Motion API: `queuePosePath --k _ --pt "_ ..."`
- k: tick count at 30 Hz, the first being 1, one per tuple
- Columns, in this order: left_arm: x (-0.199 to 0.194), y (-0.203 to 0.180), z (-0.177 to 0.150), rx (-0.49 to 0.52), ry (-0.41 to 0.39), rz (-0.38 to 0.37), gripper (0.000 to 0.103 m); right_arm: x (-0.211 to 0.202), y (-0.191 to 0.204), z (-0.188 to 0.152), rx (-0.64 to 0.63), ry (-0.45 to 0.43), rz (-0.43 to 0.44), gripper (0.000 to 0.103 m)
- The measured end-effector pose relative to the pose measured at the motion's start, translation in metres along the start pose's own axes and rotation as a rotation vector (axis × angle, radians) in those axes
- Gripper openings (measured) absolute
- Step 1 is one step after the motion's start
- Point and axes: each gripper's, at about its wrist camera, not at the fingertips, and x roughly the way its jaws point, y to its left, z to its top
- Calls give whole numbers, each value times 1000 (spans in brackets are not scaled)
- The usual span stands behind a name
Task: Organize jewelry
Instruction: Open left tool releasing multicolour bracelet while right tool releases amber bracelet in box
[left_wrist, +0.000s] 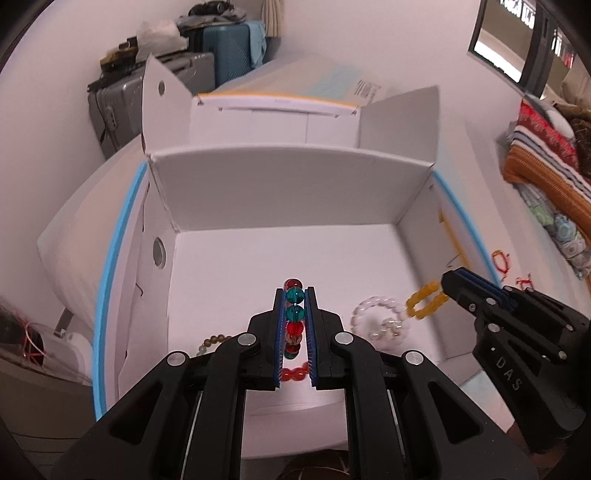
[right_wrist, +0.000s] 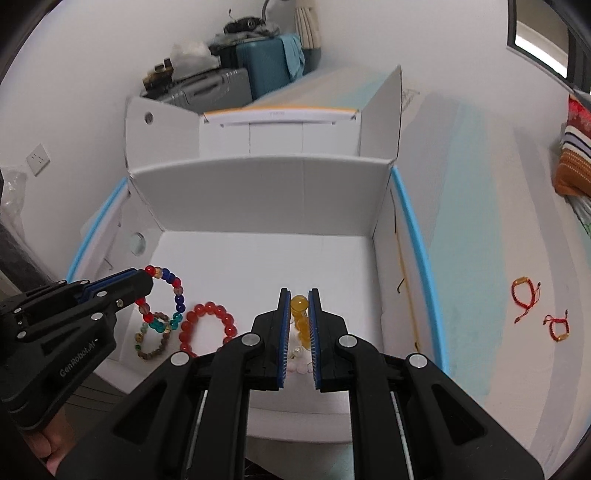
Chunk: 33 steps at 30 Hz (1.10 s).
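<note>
My left gripper (left_wrist: 294, 295) is shut on a bead bracelet of red, teal and blue beads (left_wrist: 295, 314) and holds it over the open white box (left_wrist: 288, 184); it also shows in the right wrist view (right_wrist: 173, 291). My right gripper (right_wrist: 299, 295) is shut on a yellow bead bracelet (right_wrist: 300, 314), also over the box; the yellow bracelet also shows in the left wrist view (left_wrist: 424, 299). On the box floor lie a red bead bracelet (right_wrist: 207, 325), a brown-green bead bracelet (right_wrist: 151, 343) and a clear bead bracelet (left_wrist: 376, 317).
Two red cord bracelets (right_wrist: 524, 295) (right_wrist: 556, 326) lie on the white and pale blue surface right of the box. The box has upright flaps and a blue-edged rim (right_wrist: 417, 240). Suitcases (right_wrist: 258, 62) stand by the far wall.
</note>
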Motion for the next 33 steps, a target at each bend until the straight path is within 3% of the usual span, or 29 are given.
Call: queuePosePath --k 11,20,21,23,25,26,33 --pt "42 14 -3 12 109 67 10 42 3 -2 7 114 -18 9" --pt "38 19 -5 -6 99 74 13 49 8 -8 11 139 -11 12" --pt "37 19 -4 -6 97 75 15 49 7 -7 11 138 -6 12" --pt "31 18 -6 -10 79 83 32 43 6 -7 13 125 9 16" --pt "23 16 -6 -12 55 96 44 33 5 -6 12 95 3 34" --pt "21 15 -5 -12 47 98 51 26 3 -5 12 74 -2 38" --pt "5 -1 -5 -2 9 109 73 -18 -10 -5 8 -22 -37 65"
